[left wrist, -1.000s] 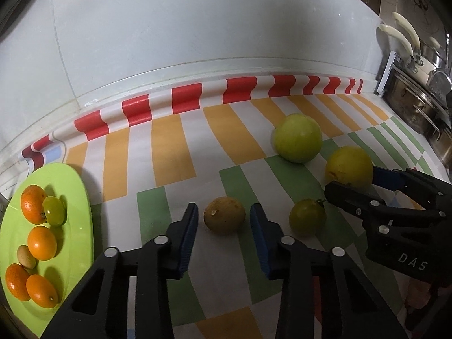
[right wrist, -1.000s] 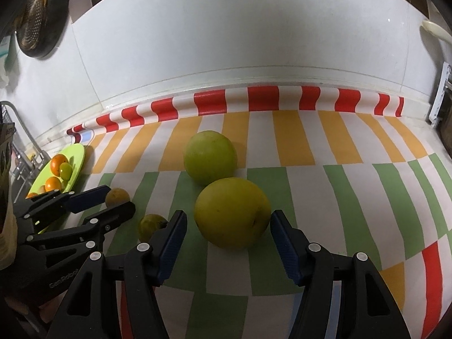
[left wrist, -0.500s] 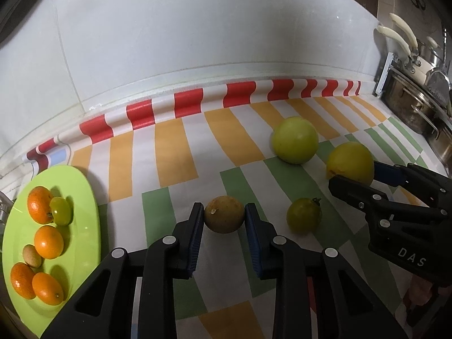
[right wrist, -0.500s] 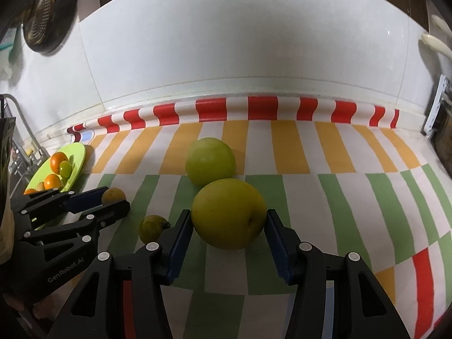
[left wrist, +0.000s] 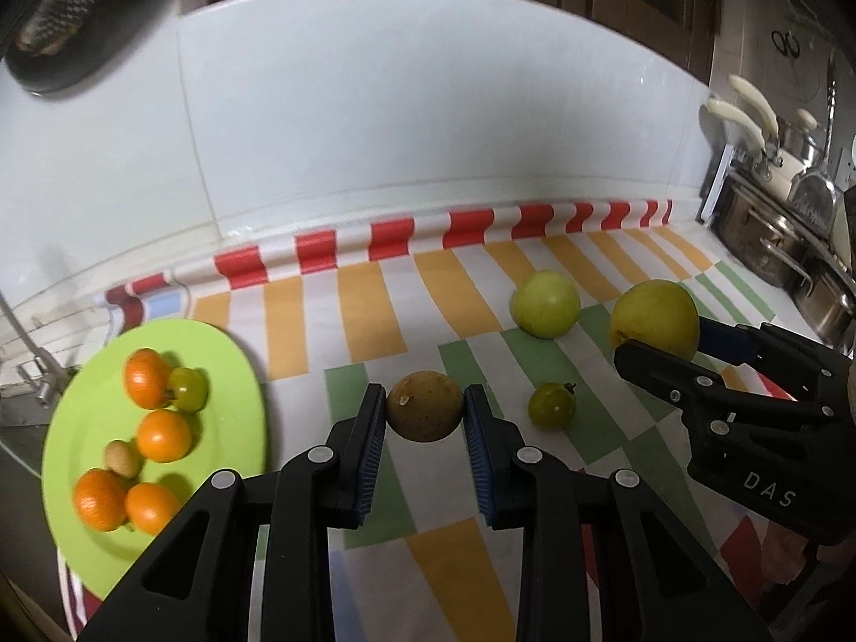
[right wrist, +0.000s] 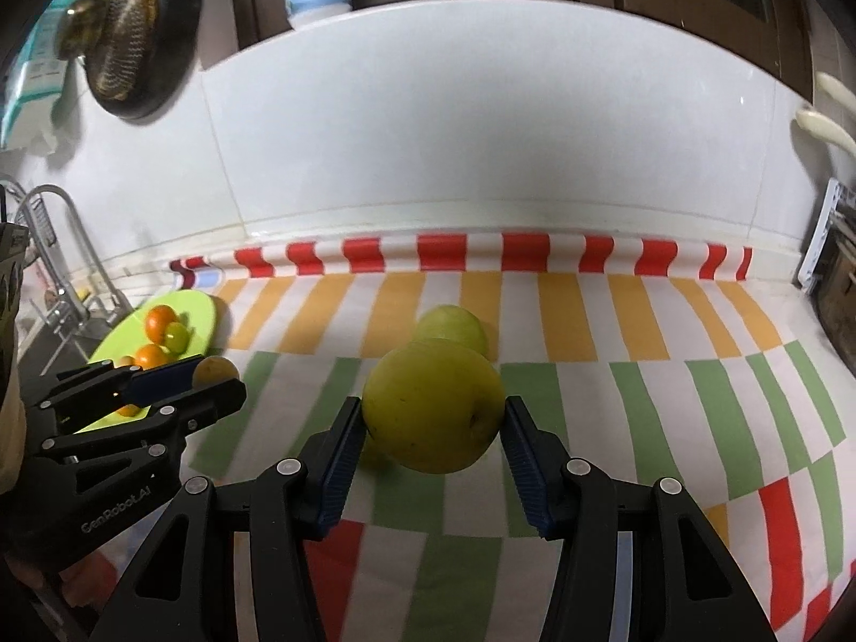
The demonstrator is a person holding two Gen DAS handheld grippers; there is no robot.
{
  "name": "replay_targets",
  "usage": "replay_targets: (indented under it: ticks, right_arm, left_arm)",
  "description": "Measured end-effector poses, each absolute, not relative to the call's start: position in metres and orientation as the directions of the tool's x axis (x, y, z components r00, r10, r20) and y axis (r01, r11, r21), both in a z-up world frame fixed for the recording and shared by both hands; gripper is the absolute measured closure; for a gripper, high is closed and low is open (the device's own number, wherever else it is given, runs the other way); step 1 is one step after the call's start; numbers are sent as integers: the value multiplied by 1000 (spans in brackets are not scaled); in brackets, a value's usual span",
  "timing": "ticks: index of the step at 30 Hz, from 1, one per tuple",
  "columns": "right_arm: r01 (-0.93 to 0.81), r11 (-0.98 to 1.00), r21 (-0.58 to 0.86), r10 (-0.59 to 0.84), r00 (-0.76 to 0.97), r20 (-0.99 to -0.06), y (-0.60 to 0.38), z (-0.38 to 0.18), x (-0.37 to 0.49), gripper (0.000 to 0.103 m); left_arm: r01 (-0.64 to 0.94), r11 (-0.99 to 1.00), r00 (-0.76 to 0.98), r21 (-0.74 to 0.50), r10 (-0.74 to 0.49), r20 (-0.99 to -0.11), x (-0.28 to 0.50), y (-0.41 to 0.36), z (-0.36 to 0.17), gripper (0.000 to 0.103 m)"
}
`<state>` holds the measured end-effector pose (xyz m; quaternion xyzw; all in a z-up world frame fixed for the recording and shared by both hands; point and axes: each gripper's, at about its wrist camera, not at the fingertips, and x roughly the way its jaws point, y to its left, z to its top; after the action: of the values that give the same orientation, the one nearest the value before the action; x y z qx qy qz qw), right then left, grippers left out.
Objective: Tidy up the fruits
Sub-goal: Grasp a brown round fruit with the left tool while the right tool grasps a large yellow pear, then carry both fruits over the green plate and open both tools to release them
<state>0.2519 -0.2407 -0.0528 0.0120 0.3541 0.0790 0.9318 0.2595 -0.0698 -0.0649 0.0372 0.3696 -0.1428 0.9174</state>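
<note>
My left gripper (left wrist: 425,414) is shut on a small brownish-yellow fruit (left wrist: 425,413) and holds it above the striped cloth (left wrist: 374,310). It also shows in the right wrist view (right wrist: 214,369). My right gripper (right wrist: 433,417) is shut on a large yellow-green fruit (right wrist: 434,409), which the left wrist view (left wrist: 654,318) also shows, lifted off the cloth. A green apple-like fruit (left wrist: 545,304) and a small green tomato (left wrist: 552,405) lie on the cloth. A lime-green plate (left wrist: 80,428) at the left holds several small oranges and a green tomato.
A white tiled wall (left wrist: 428,134) rises behind the counter. Steel pots (left wrist: 776,235) stand at the far right. A sink faucet (right wrist: 59,246) is at the far left, beside the plate. A dark strainer (right wrist: 128,27) hangs on the wall.
Both grippers closed on their fruits and lifted them off the cloth. The views rose and pulled back from the counter.
</note>
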Motion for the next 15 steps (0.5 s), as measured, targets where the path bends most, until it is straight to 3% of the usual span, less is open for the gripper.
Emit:
replay_targets:
  ticks: [15]
  right_arm:
    - [-222, 972, 70, 220, 779, -587, -197, -11, 212, 50]
  left_arm:
    - [196, 980, 758, -46, -181, -626, 204, -19, -26, 73]
